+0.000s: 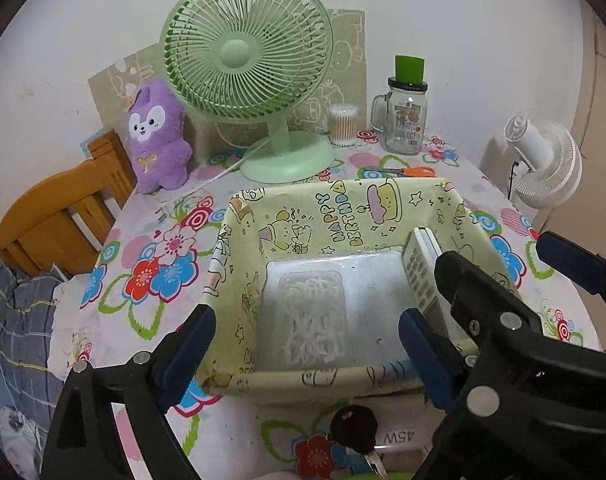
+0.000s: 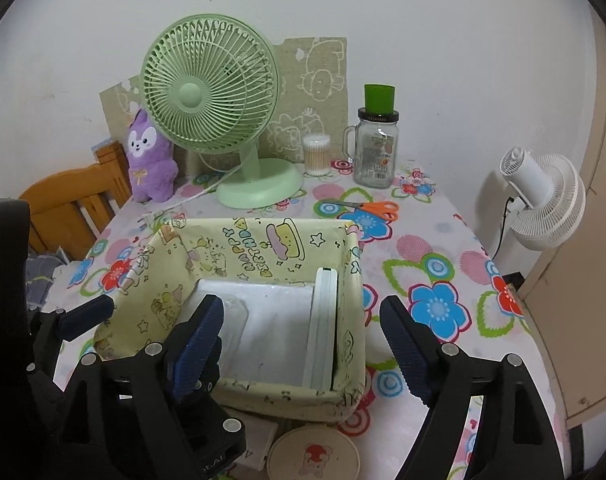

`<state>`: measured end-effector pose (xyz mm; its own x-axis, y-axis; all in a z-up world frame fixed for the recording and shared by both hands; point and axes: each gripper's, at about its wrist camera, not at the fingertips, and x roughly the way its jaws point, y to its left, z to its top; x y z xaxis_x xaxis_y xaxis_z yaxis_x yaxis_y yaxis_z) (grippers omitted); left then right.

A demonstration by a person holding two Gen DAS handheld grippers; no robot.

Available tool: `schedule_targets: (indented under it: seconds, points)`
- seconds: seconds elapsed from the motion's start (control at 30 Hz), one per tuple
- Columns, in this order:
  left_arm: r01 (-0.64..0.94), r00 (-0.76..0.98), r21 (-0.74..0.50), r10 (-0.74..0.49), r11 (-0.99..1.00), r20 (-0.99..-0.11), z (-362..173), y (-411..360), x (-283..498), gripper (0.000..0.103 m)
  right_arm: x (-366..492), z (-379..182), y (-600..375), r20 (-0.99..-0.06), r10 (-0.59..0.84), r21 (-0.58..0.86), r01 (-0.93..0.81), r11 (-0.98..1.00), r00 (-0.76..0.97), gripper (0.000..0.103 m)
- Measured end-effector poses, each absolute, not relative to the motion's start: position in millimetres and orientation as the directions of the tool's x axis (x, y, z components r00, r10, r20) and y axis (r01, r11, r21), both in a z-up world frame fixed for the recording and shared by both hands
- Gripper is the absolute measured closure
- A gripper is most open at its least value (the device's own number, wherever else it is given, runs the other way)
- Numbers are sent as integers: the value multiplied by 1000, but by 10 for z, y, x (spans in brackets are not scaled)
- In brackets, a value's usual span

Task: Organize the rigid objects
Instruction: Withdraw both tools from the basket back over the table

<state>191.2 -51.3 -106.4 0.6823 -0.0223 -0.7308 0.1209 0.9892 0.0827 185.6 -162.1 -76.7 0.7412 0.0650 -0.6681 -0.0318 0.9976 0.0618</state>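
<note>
My left gripper (image 1: 303, 356) and right gripper (image 2: 303, 344) both hang spread, holding nothing. The remote (image 1: 421, 272) leans against the basket (image 1: 343, 196) wall; light, stiff, slick plastic, so I'd pinch its long edges.

- Basket (image 1: 343, 204) ahead of the left gripper (image 1: 303, 354): printed cloth lining, matt, slightly creased.
- Clear box (image 1: 311, 316) lying in it: glossy see-through plastic.
- Remote (image 2: 323, 328) leaning inside: smooth white plastic.
- Gripper pads (image 2: 201, 330): ribbed blue rubber on matt black plastic.
- Jar (image 2: 375, 156) far ahead: shiny glass.
- Chair (image 1: 59, 216) to the left: varnished wood.
- Tablecloth (image 2: 435, 280): smooth, flower-printed.
</note>
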Motion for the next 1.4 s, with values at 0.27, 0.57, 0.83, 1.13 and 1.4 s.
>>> schedule_targets:
  seconds: [0.27, 0.57, 0.83, 1.13, 1.4]
  points:
    - [122, 694, 68, -37, 990, -719, -964, -542, 1733, 9, 1651, -632, -1646, -644, 42, 39, -22, 999, 764, 11]
    - [116, 710, 61, -40, 991, -703, -877, -571, 1537, 6, 1462, -538, -1686, -629, 39, 29, -26, 999, 776, 8]
    - [119, 722, 54, -49, 991, -690, -808, -601, 1379, 5, 1292, -457, -1705, -607, 35, 12, -35, 999, 794, 8]
    - [112, 733, 54, -46, 992, -678, -781, -618, 1215, 4, 1145, -416, -1709, -594, 34, -11, -51, 999, 803, 7]
    - [116, 736, 41, -58, 992, -675, -767, -637, 1067, 4, 964, -396, -1730, -575, 41, -9, -56, 998, 817, 7]
